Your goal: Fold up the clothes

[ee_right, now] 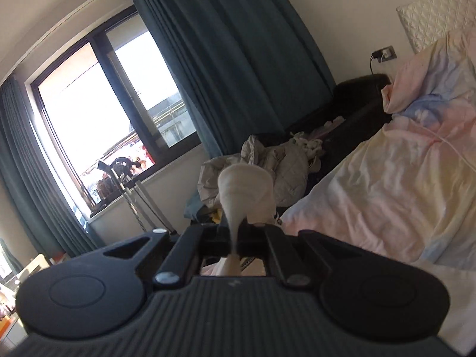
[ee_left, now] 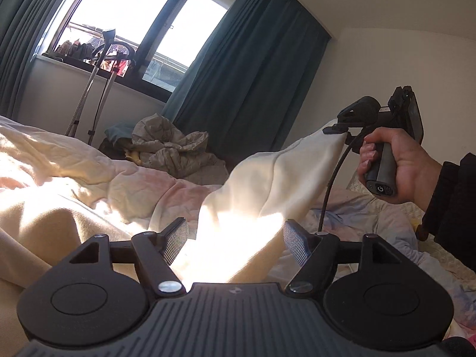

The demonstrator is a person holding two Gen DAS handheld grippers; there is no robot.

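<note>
One cream garment is in play, and two grippers. In the left wrist view the left gripper sits at the bottom centre with its two fingers spread wide and nothing between them; the sunlit lower part of the garment lies just beyond the gap. From there the cloth rises toward the right of the frame, where the right gripper pinches its top corner, held up by one hand in a dark sleeve.

The right wrist view confirms the grip: the right gripper's fingers are pressed together on a thin fold of the garment, which bulges out above them at the centre of the frame.

The bed fills the lower left and middle, covered by one rumpled pale duvet, its far edge running across the middle of the frame. Beyond that edge lies one grey quilted jacket in a heap. One window sits at upper left between two teal curtains, with one stand below it. The air above the duvet between the grippers is open.
</note>
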